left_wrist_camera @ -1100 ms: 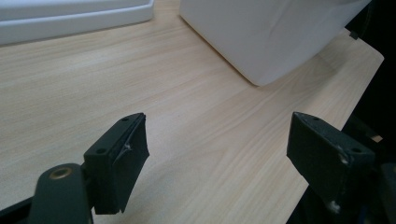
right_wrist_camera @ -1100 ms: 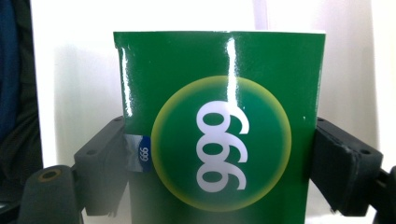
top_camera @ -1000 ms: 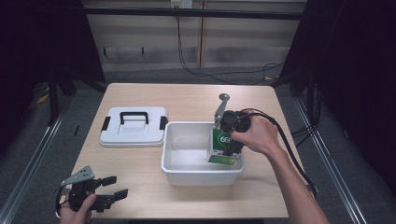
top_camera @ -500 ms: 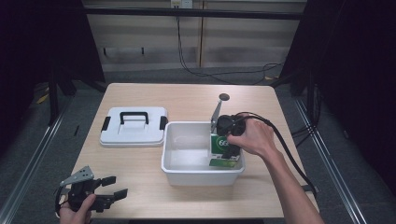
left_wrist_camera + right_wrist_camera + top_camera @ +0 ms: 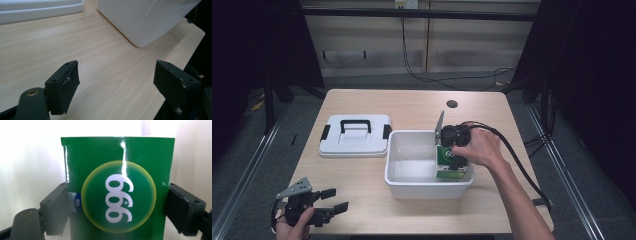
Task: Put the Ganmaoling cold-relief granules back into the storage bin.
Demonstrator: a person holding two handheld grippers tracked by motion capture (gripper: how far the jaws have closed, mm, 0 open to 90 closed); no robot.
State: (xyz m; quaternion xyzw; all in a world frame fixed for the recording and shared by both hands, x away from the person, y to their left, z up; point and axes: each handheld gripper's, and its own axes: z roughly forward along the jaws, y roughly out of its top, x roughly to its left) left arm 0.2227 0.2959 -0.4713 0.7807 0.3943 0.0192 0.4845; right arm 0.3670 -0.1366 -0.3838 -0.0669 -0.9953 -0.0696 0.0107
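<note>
Green box [image 5: 117,187] clamped between right gripper [image 5: 117,202] jaws, inside white bin [image 5: 412,187]; left gripper [image 5: 117,85] jaws wide.

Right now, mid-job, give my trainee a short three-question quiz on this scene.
1. True or false: the right gripper is shut on the green box.
2. Where does the white lid lie? A) on the white bin; B) flat on the table beside the bin; C) in the left gripper.
3. In a word, what is between the left gripper's jaws?

Key: 1 true. 2 B. 3 nothing; they stand apart above bare table.
</note>
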